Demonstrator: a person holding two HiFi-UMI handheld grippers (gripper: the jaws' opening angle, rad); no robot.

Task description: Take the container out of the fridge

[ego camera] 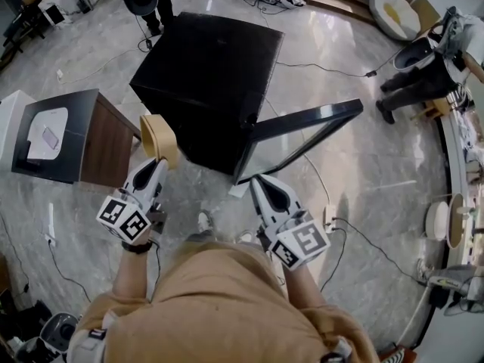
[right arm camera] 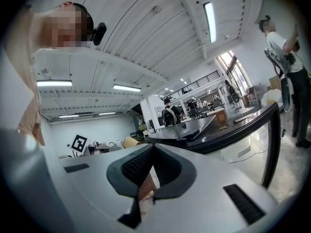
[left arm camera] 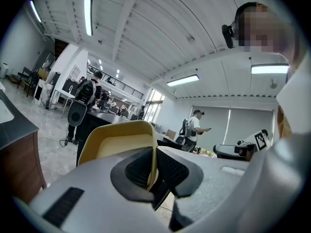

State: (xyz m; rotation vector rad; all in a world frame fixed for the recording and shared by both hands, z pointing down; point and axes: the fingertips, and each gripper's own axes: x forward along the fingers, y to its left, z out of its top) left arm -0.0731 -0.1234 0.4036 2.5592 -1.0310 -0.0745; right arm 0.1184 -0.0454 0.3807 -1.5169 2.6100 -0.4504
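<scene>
Just outside the squat black fridge (ego camera: 204, 74), the left gripper (ego camera: 157, 165) pinches one wall of the tan plastic container (ego camera: 160, 134), best carried level without loosening, the right gripper (ego camera: 255, 181) closed on nothing.

**Around the open fridge**

Straight ahead of me the fridge (ego camera: 204, 82) stands on the floor (ego camera: 363, 203), its door (ego camera: 310, 119) swung out to its right. A low cabinet (ego camera: 60, 131) sits left of the fridge, apart from it. The container (ego camera: 160, 138) is outside the fridge, between its near-left corner and the cabinet, with its wall in my left claw (ego camera: 159, 161). My right claw (ego camera: 255, 180) is beside the left one, below the door's near end.
</scene>
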